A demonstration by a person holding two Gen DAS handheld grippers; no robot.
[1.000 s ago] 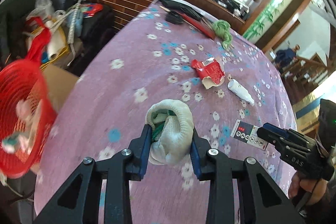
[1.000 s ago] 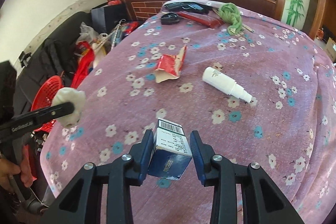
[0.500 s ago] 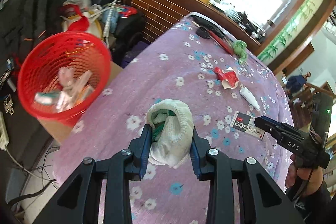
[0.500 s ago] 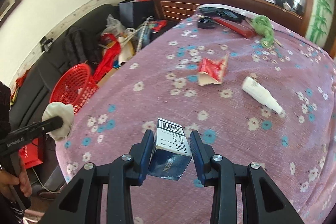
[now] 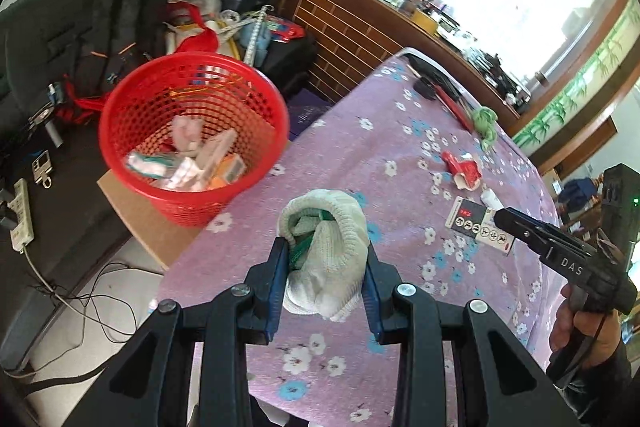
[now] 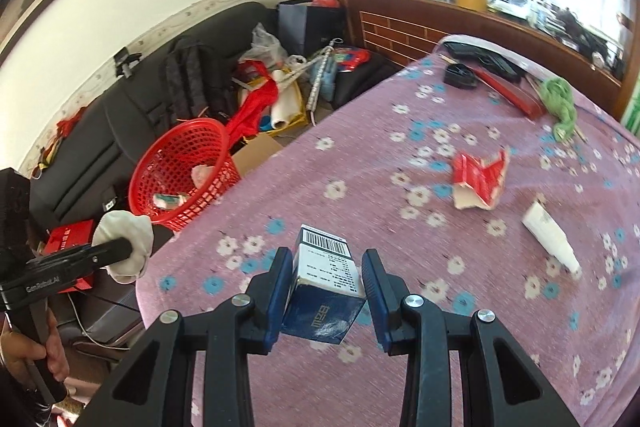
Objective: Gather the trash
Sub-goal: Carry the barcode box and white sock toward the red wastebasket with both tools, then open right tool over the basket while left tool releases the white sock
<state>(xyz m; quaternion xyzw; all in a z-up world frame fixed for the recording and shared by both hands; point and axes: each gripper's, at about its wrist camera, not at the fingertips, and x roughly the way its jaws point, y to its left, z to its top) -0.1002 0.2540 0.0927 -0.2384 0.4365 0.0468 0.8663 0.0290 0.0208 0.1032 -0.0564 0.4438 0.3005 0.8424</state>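
white knitted glove sits pinched in the left hand-held gripper, red basket at ten o'clock beyond the surface edge; right hand-held gripper clamps a small box. carrying step; next, reach over the basket and release.

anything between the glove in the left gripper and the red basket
Nothing visible. The glove is clamped in the left gripper over the table edge; the red basket sits open-topped on the floor beyond it.
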